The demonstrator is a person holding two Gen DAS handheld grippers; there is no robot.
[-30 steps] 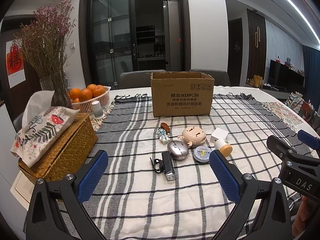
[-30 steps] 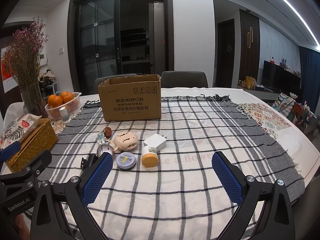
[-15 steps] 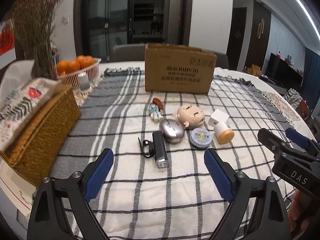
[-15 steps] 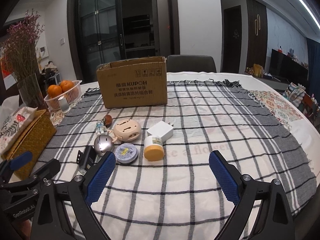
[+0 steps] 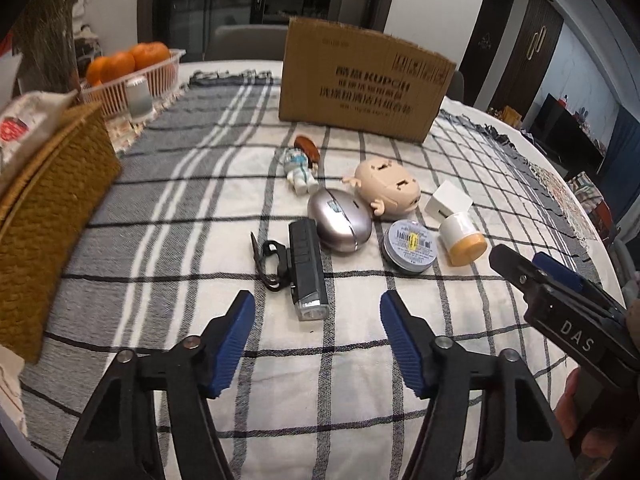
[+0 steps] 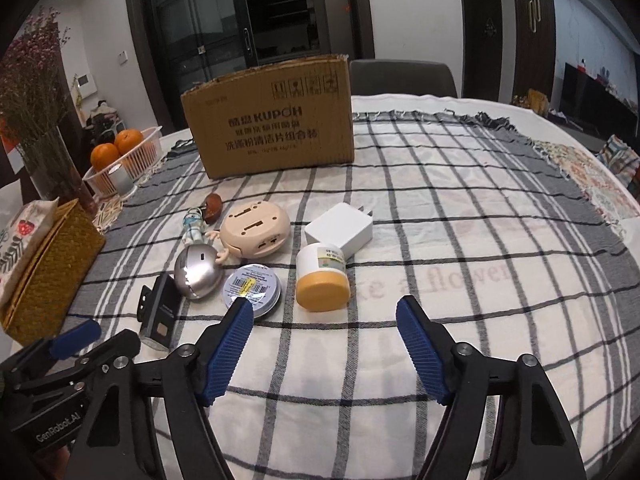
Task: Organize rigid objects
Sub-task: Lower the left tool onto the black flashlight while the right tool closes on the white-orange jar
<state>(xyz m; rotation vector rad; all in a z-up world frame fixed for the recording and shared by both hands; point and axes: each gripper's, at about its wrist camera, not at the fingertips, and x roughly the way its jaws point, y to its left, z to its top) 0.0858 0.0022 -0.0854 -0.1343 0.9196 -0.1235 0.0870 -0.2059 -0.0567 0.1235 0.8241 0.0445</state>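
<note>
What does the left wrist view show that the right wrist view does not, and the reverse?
Only the left wrist view shows the bike light's lens and its strap, and the "DAS" label on the right tongs' body.

Only the right wrist view shows the white charger's prongs, the vase of dried flowers, and the "GenRobot.AI" label on the left tongs' body.

Both show the cardboard box, figurine, silver mouse, doll head, round tin, yellow-capped jar and oranges.

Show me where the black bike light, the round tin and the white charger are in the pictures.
black bike light [image 5: 306, 264], left wrist view, on its top face.
round tin [image 6: 252, 287], right wrist view, on the barcode label.
white charger [image 6: 340, 230], right wrist view, on its flat top.
</note>
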